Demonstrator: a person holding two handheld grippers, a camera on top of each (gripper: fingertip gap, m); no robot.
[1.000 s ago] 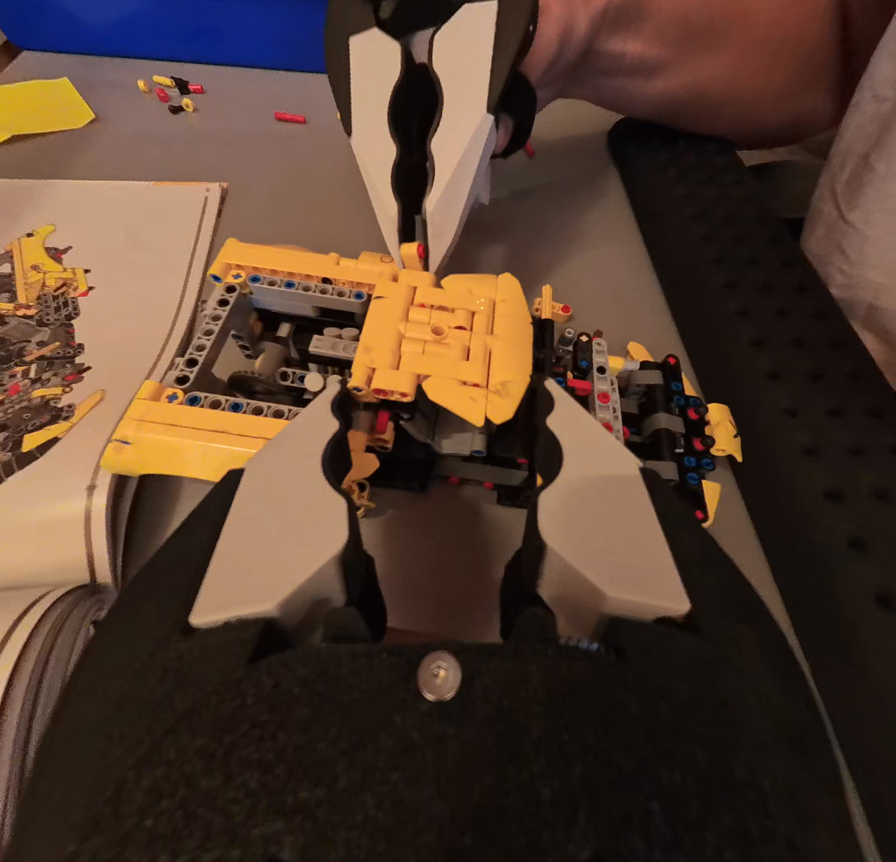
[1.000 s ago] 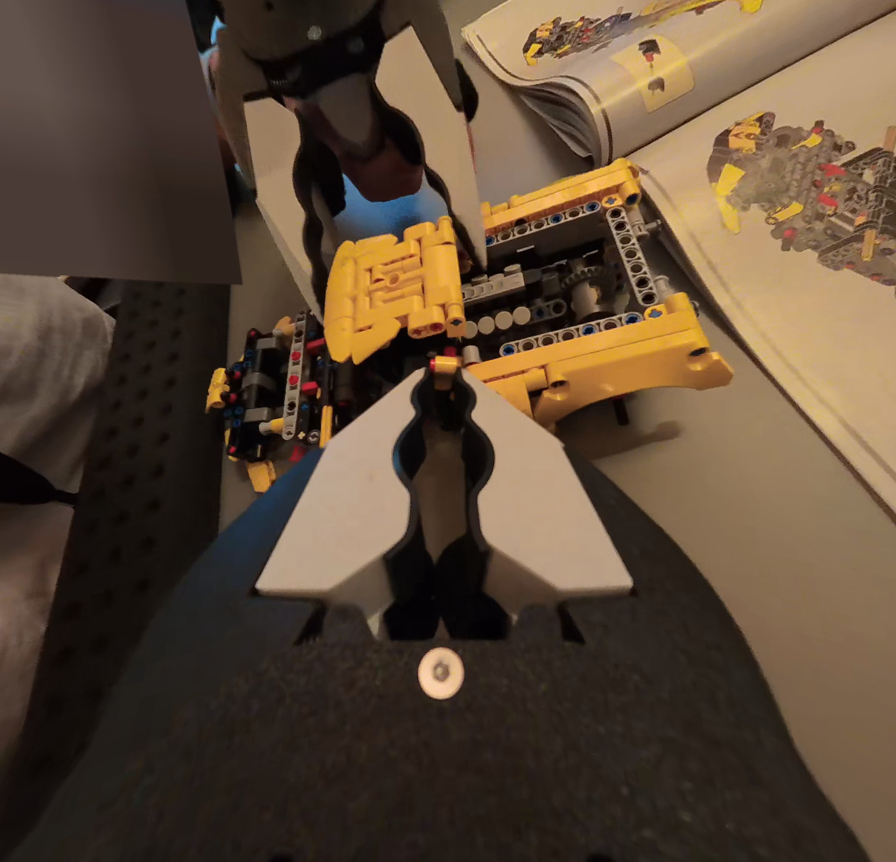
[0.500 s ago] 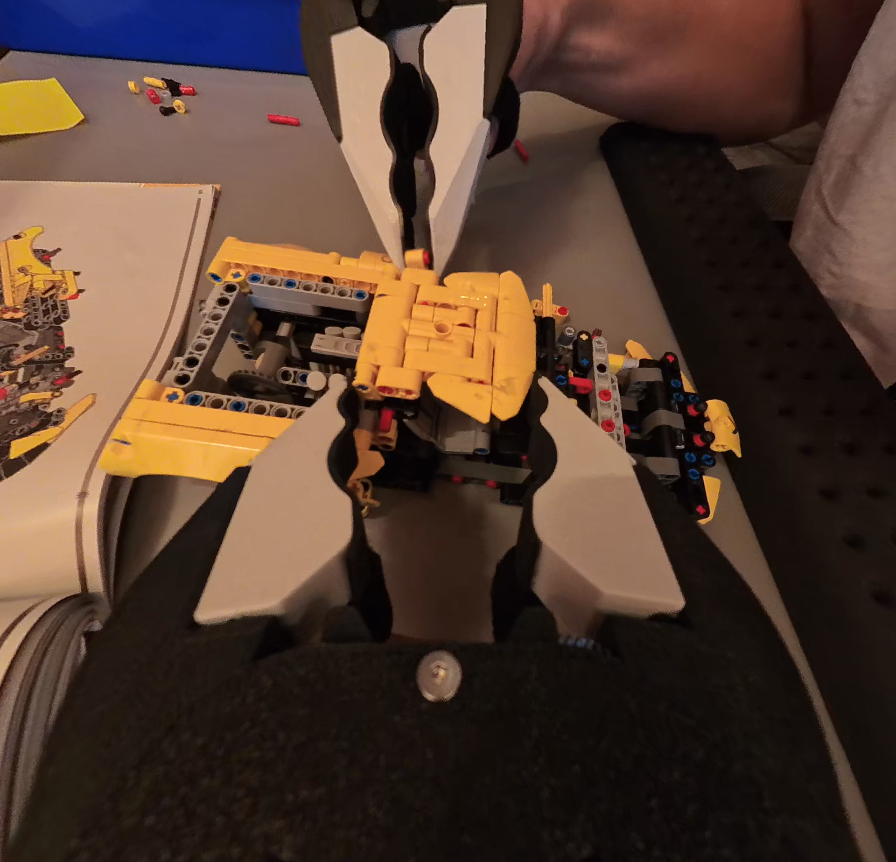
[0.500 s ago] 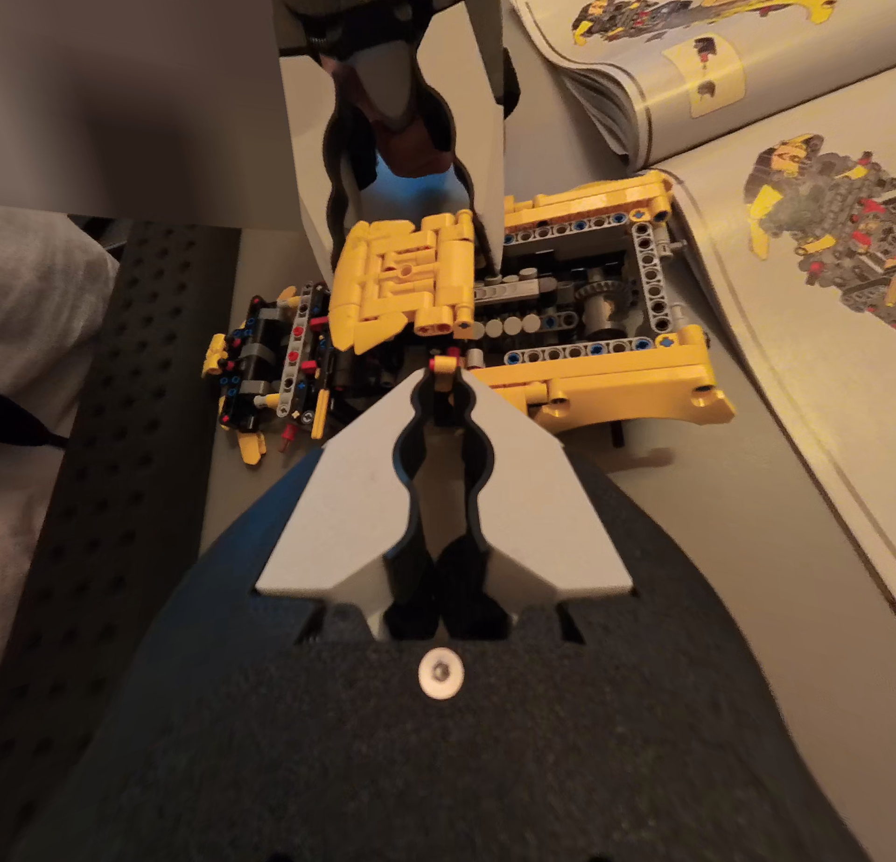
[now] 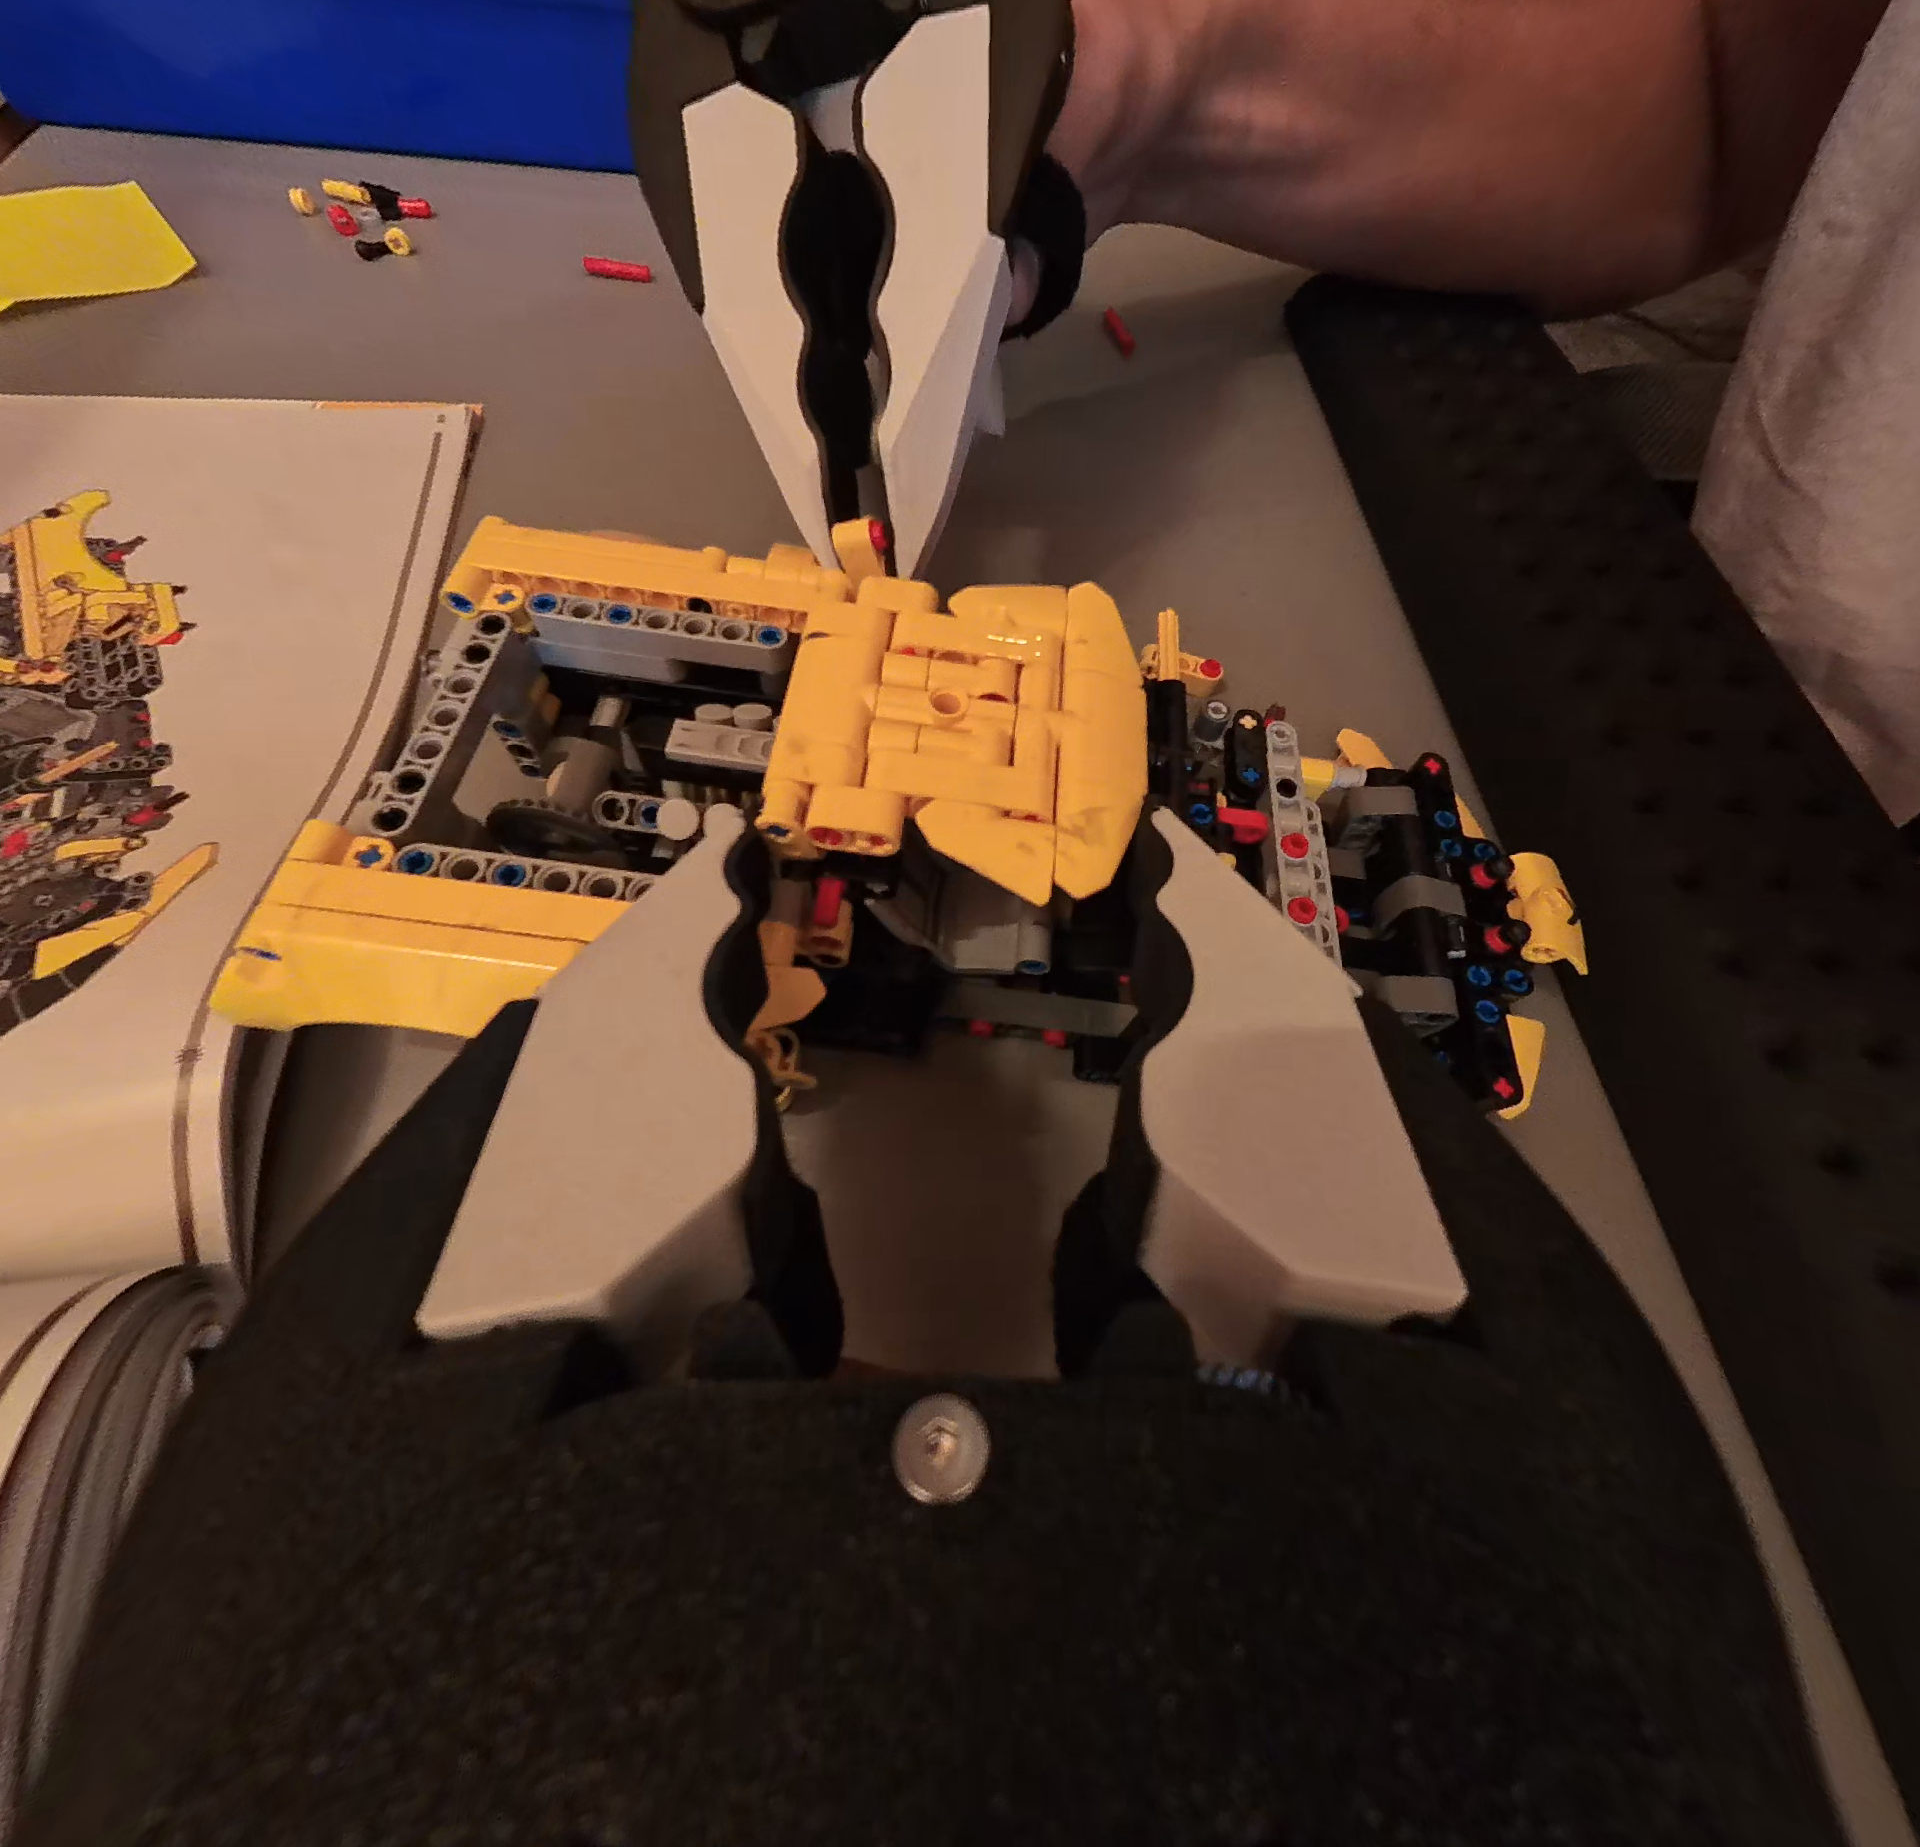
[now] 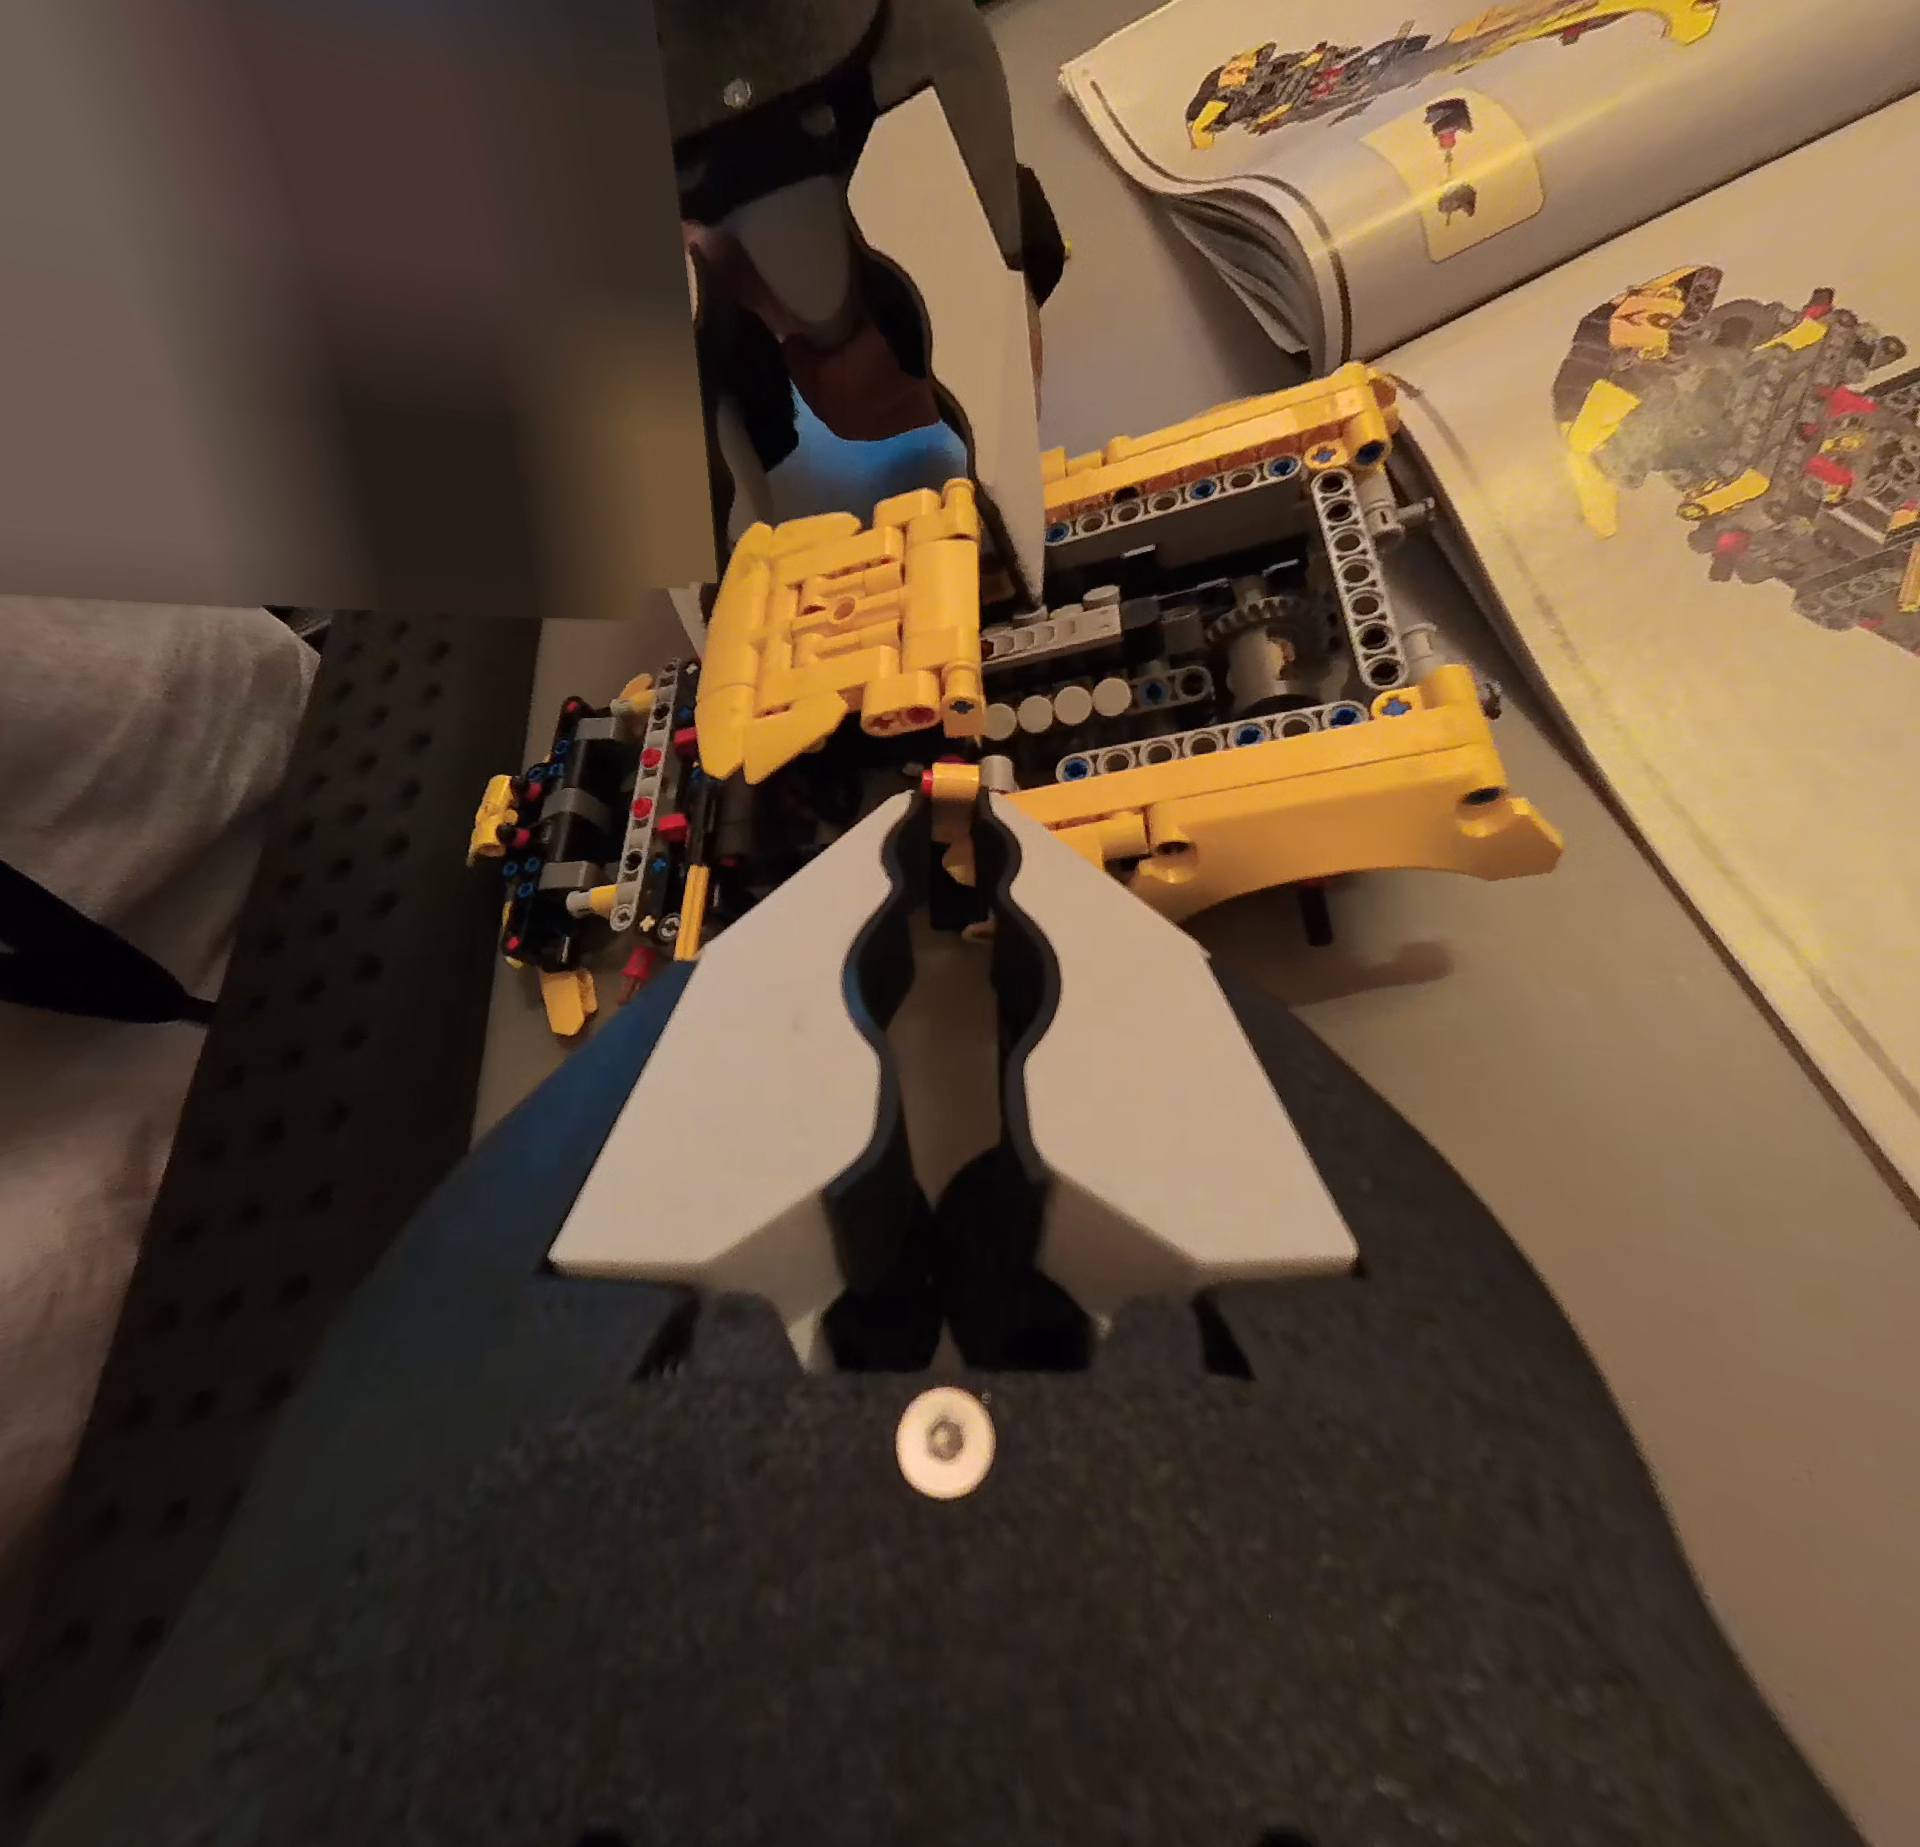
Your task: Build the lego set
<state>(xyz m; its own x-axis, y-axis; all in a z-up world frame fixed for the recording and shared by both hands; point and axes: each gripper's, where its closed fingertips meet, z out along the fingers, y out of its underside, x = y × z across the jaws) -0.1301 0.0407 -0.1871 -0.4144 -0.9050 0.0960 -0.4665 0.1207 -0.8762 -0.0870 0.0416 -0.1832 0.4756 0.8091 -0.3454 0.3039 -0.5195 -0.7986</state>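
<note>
Pinching a small yellow connector piece with a red pin in its end (image 6: 954, 781), the right hand-held gripper (image 6: 951, 810) is closed on it and has it right against the side of the half-built yellow, grey and black plastic brick vehicle (image 5: 831, 758). That piece sits where the yellow side beam meets the ribbed yellow roof panel (image 6: 842, 644), so the seat for it lies straight ahead of the right fingertips, basically touching.

The left hand-held gripper (image 5: 940, 841) comes in from the opposite side with its jaws wide apart, straddling the roof panel section. I can't tell if the pads actually press on the model, so I'd call it open and bracing at most.

The vehicle lies on the grey table (image 5: 1143, 467) with its long axis running across both hand-held grippers: open grey-beam frame end toward the open instruction booklet (image 5: 208, 654), black pin-studded end toward the table edge beside the dark perforated mat (image 5: 1662, 654). The right one is clearly nearer the joint, so I'd guess the push goes inward, across that long axis.
</note>
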